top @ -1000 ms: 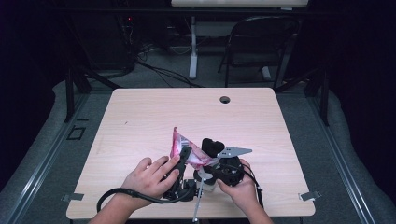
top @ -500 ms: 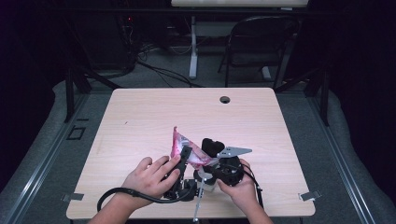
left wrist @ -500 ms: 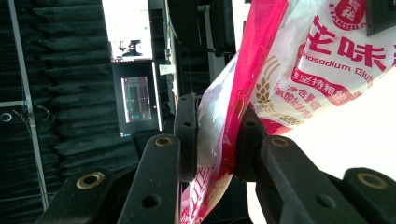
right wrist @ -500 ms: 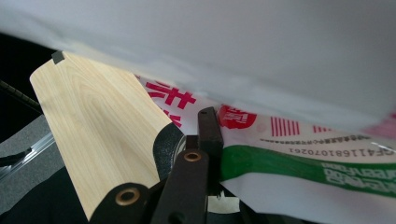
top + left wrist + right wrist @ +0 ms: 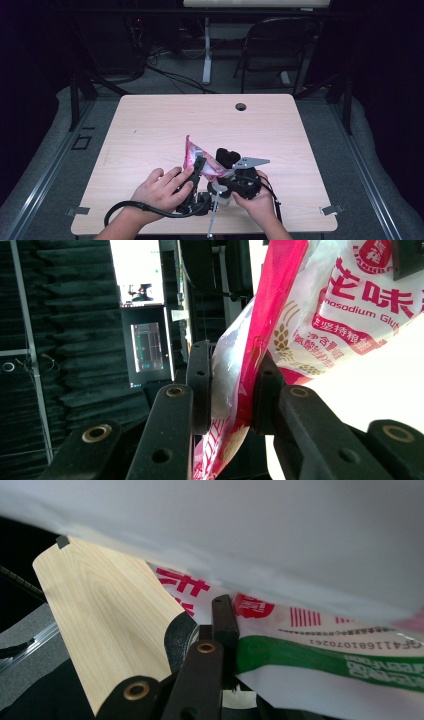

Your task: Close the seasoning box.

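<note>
Left gripper view has the left gripper (image 5: pixel 230 385) pinching the red-and-white seasoning bag (image 5: pixel 320 315); the right gripper (image 5: pixel 227 159) pinches its other end above the tabletop (image 5: pixel 150 125). Likely step: tearing it open, needing opposed pulls.

The far half of the light wooden table (image 5: pixel 165 120) is bare — lots of room there. Near the front, the pink-and-white plastic bag (image 5: pixel 202 161) blocks the middle — both sides stay free.
</note>
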`<state>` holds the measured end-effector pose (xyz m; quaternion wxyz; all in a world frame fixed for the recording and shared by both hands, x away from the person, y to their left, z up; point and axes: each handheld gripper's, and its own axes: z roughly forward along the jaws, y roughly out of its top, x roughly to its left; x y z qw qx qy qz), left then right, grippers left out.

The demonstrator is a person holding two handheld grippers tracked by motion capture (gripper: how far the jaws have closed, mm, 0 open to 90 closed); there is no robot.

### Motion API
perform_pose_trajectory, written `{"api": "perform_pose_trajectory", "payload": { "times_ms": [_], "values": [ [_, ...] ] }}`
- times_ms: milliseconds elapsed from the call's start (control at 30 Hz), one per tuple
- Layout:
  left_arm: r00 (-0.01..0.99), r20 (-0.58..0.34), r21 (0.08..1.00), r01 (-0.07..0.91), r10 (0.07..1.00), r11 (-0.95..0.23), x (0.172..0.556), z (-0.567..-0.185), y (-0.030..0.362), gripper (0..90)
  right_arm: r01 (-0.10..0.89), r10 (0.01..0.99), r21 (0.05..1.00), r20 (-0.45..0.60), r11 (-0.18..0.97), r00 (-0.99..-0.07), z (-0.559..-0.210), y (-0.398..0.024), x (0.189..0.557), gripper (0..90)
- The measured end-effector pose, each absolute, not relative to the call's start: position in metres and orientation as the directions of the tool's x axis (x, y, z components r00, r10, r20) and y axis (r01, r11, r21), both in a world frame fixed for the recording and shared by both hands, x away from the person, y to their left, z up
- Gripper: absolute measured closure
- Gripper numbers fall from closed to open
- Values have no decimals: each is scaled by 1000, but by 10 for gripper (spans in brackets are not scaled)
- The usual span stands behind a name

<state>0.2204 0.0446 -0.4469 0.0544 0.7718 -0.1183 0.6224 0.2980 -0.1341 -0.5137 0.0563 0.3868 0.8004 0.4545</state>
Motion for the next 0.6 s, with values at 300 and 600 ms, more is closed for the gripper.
{"api": "perform_pose_trajectory", "payload": {
  "times_ms": [300,600],
  "values": [
    [188,976,-64,-256,-114,-965,220,-446,44,760,568,673,774,264,280,-691,-514,-134,298,900],
    [197,974,-59,-252,-111,-966,220,-447,44,760,568,673,773,264,281,-691,-514,-134,298,900]
  ]
}}
